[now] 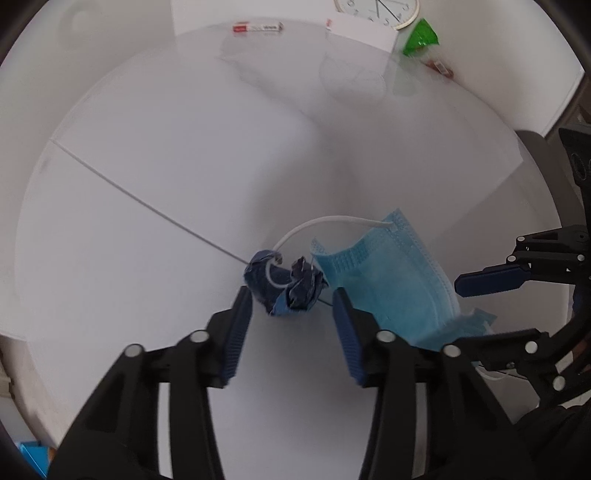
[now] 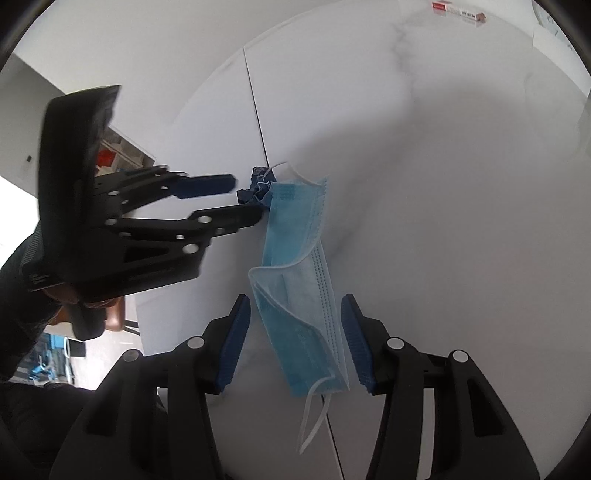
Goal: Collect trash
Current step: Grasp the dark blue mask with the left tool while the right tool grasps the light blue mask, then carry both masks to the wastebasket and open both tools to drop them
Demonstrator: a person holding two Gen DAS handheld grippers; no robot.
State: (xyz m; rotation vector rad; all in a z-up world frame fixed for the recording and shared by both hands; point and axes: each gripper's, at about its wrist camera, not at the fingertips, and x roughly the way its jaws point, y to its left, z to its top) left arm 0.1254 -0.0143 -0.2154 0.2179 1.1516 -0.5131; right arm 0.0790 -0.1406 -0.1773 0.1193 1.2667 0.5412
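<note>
The left gripper (image 1: 291,306) has its two blue fingers (image 1: 236,332) spread wide apart, holding nothing. Just past the tips sits a crumpled dark blue wrapper (image 1: 286,286) — it lies on the white table (image 1: 147,184), right on a thin dark seam line (image 1: 147,210) that crosses the top. A white ear loop (image 1: 314,227) curls over the wrapper and runs to a light blue face mask (image 1: 391,280), which lies flat beside the wrapper and touches it.

The right gripper (image 2: 295,332) is open too, with one finger on each side of the near end of the mask (image 2: 299,280). The pads are close to the mask but not squeezing it. The mask's other loop (image 2: 314,417) trails back between the fingers.

Far across the table lie a small red and white box (image 1: 258,27), a white card (image 1: 360,29), a green wrapper (image 1: 421,37) and — at the very edge — a white clock (image 1: 376,11).
</note>
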